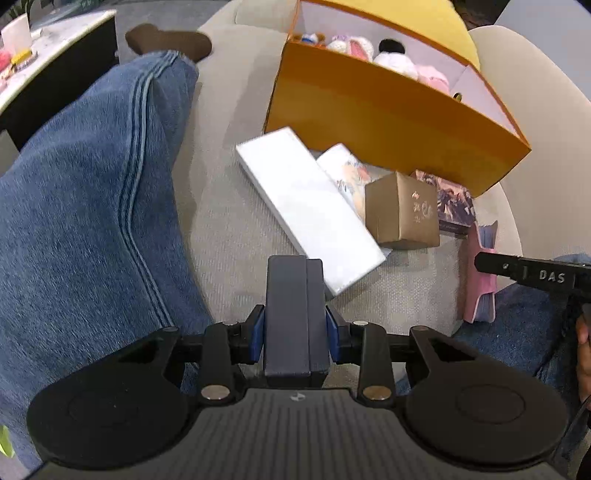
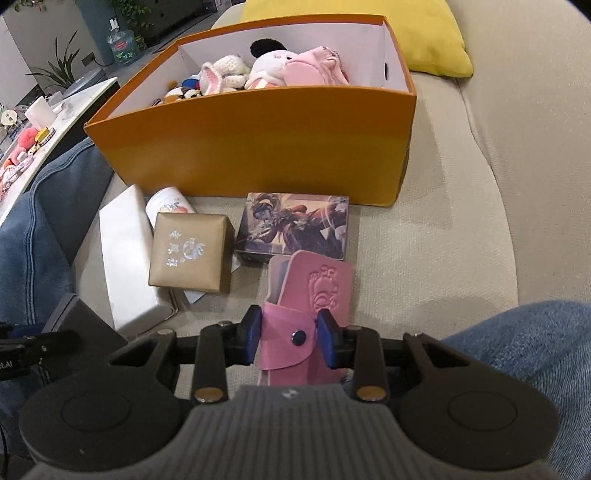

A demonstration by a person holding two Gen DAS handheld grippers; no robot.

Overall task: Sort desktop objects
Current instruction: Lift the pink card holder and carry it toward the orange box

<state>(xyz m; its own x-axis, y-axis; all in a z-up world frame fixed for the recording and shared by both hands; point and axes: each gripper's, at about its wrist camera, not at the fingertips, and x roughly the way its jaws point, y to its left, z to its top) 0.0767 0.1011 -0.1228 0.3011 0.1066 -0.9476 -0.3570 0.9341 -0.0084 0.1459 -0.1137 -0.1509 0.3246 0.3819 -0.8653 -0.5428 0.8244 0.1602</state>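
My left gripper [image 1: 294, 334] is shut on a dark grey box [image 1: 291, 310], held above the beige sofa seat. My right gripper [image 2: 290, 336] is shut on a pink leather case [image 2: 308, 295] with a snap button. It shows at the right of the left wrist view [image 1: 480, 280]. On the seat lie a long white box [image 1: 306, 206] [image 2: 129, 258], a gold box [image 1: 404, 210] [image 2: 190, 251], a picture-printed card box [image 2: 295, 225] and a white printed can [image 2: 170, 205]. An orange box [image 2: 258, 147] [image 1: 388, 125] holds plush toys [image 2: 280, 66].
My jeans-clad legs [image 1: 81, 206] [image 2: 517, 354] flank the objects. A yellow cushion [image 2: 424, 33] lies behind the orange box. A white side table [image 2: 44, 125] with small items stands at the left.
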